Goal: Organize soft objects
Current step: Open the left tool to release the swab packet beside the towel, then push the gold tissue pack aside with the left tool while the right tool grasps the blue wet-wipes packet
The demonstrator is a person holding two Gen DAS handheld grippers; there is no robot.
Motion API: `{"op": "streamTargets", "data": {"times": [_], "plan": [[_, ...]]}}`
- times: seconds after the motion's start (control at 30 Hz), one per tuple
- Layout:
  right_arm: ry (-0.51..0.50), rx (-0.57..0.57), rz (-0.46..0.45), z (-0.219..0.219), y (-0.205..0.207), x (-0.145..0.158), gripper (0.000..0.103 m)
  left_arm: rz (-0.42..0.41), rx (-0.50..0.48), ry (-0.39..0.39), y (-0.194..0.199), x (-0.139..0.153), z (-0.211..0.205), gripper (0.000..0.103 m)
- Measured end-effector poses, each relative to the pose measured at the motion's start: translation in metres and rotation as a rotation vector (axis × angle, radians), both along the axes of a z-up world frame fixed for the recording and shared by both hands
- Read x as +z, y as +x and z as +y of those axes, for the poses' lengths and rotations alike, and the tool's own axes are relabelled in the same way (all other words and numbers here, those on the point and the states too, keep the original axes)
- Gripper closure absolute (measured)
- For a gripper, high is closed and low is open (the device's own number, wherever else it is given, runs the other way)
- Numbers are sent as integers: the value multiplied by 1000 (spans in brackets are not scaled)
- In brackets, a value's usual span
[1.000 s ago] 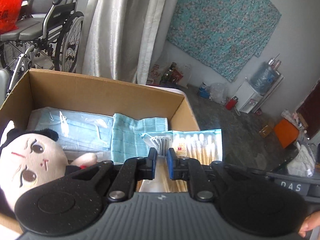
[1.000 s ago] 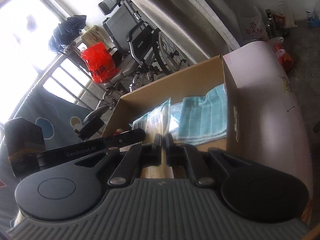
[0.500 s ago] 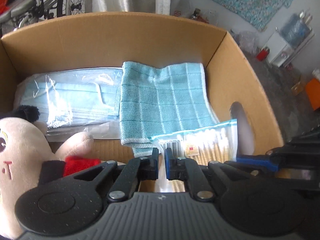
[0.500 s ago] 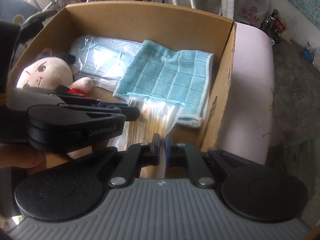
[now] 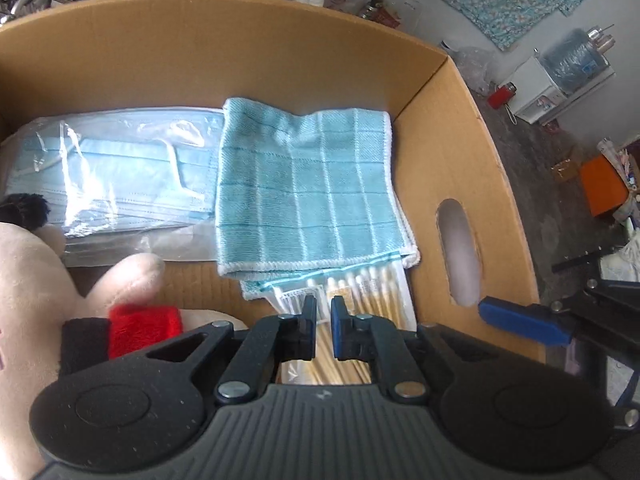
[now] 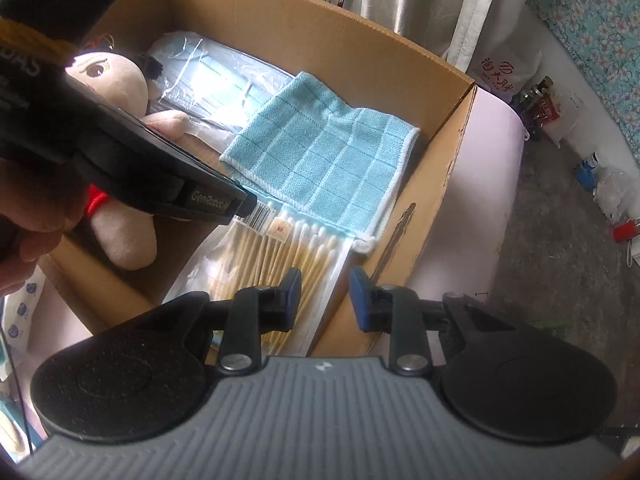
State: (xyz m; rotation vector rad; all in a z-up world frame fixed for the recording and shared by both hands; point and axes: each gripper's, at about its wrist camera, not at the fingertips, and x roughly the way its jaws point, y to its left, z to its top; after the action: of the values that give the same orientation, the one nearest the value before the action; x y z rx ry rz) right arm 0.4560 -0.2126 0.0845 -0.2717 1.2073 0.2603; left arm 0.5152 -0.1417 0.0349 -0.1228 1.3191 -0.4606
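Overhead, left wrist view: left gripper (image 5: 324, 312) fingers nearly together over the cotton swab packet (image 5: 360, 292); whether they pinch it, cannot tell. Blue checked cloth (image 5: 304, 196) beyond the fingertips, mask pack (image 5: 116, 172) left of it, all inside the cardboard box (image 5: 452, 152).

Right wrist view: right gripper (image 6: 325, 286) fingers parted, nothing between them, above the packet's near end. Only here, the plush doll's (image 6: 116, 76) face shows, left of the fingers.

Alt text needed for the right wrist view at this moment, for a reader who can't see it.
The right gripper, jaws open, hovers over a bag of cotton swabs lying in a cardboard box. The left gripper reaches in from the left; the box also holds a blue cloth, packaged face masks and a plush doll.
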Motion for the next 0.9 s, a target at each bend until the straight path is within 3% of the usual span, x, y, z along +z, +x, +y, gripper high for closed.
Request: {"op": "streamTargets", "data": {"times": [0.07, 0.13, 0.17, 0.27, 0.4, 0.63, 0.8, 0.9], "plan": [[28, -10, 4, -7, -1, 1, 82, 34, -5, 68, 6, -10, -11, 95], [42, -25, 15, -9, 0, -2, 86, -1, -23, 197, 8, -18, -21, 97], [35, -26, 10, -8, 0, -2, 87, -9, -26, 204, 8, -19, -23, 97], [13, -15, -2, -3, -1, -5, 87, 2, -4, 198, 7, -16, -21, 95], [46, -49, -13, -6, -4, -2, 87, -76, 26, 168, -9, 11, -5, 84], [119, -34, -144, -10, -45, 51, 86, -180, 57, 120, -55, 86, 24, 82], [203, -33, -213, -19, -96, 109, 86, -257, 31, 27, -121, 134, 50, 80], [319, -53, -256, -31, -143, 136, 84, -325, 22, -15, -185, 147, 81, 79]]}}
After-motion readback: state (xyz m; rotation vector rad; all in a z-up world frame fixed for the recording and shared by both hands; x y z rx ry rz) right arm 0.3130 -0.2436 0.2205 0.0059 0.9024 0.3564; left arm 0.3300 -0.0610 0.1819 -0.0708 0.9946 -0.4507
